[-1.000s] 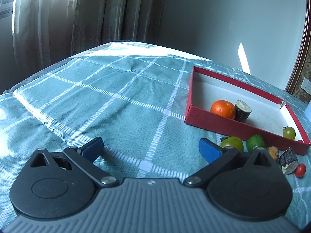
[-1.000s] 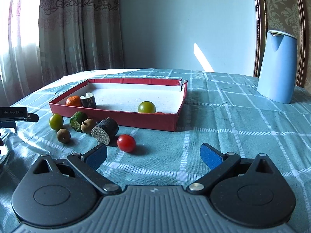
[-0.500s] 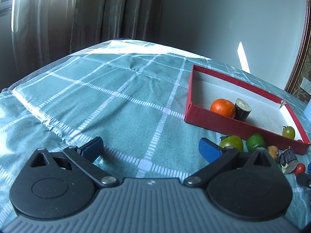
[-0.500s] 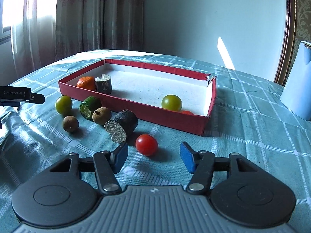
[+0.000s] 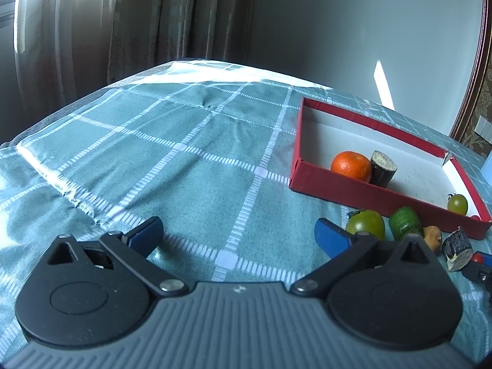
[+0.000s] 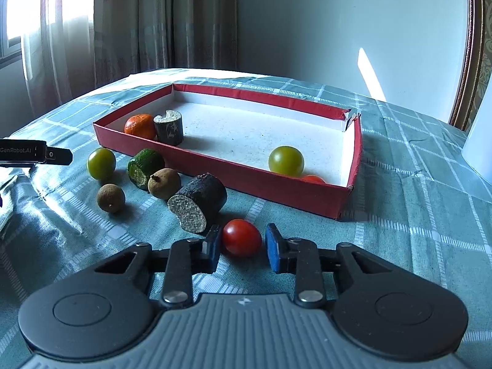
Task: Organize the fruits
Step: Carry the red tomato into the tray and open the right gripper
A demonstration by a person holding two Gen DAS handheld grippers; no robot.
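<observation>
My right gripper [image 6: 243, 250] is closing on a red cherry tomato [image 6: 242, 237] that lies on the cloth, its blue pads against both sides. The red box [image 6: 233, 178] behind it holds an orange mandarin [image 6: 140, 126], a dark cut piece [image 6: 168, 129], a green tomato [image 6: 286, 160] and a red one [image 6: 312, 179]. In front of the box lie a green tomato [image 6: 101, 163], a green cut fruit [image 6: 145, 167], two brown longans [image 6: 164, 183] and another dark cut piece [image 6: 198, 201]. My left gripper [image 5: 238, 236] stands open over bare cloth, left of the fruits.
A pale blue kettle [image 6: 479, 141] stands at the right edge. The teal checked tablecloth [image 5: 184, 160] covers the table, with folds near the left side. Curtains [image 5: 138, 24] and a wall lie behind the far edge.
The right gripper has moved forward and left to the red tomato, and its jaws have come together from wide open to either side of it. The left gripper has stayed in place.
</observation>
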